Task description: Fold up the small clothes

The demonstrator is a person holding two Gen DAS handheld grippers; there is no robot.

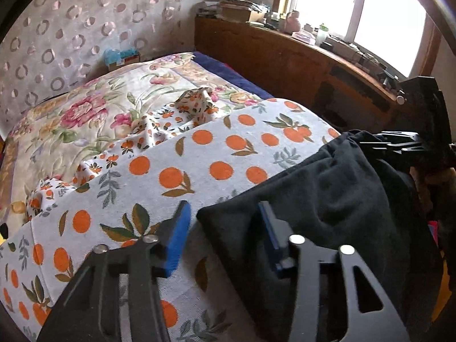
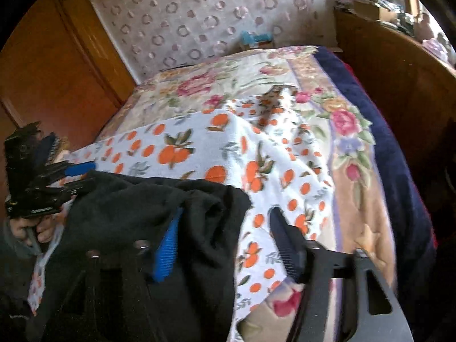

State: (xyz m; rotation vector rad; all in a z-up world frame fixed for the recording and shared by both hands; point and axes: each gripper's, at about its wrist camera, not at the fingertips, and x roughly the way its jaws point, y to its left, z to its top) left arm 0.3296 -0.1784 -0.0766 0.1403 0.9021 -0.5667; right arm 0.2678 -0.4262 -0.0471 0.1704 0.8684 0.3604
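Black fleece garment [image 1: 327, 188] lies bunched on orange-print towel [image 1: 222, 148] over bed.

Left tongs [image 1: 225, 233] part-open astride its corner, pads not pressing. Risk: closing shallow, corner slips.

Right tongs [image 2: 225, 242] part-open, blue pad [image 2: 168, 245] against cloth, far finger over towel. Risk: pinching towel too.

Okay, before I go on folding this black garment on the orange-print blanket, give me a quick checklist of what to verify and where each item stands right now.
1. Black garment lies on the orange-print blanket: ok.
2. Left gripper at a garment edge: ok, its jaws straddle the near corner.
3. Left jaws clamped on the cloth: not ok, a gap shows beside both pads.
4. Right gripper at the garment: ok, the cloth's edge sits between its jaws.
5. Right jaws clamped: not ok, they stand apart; cloth drapes over the blue pad only.
6. Garment spread flat for a fold: not ok, it is bunched and wrinkled.
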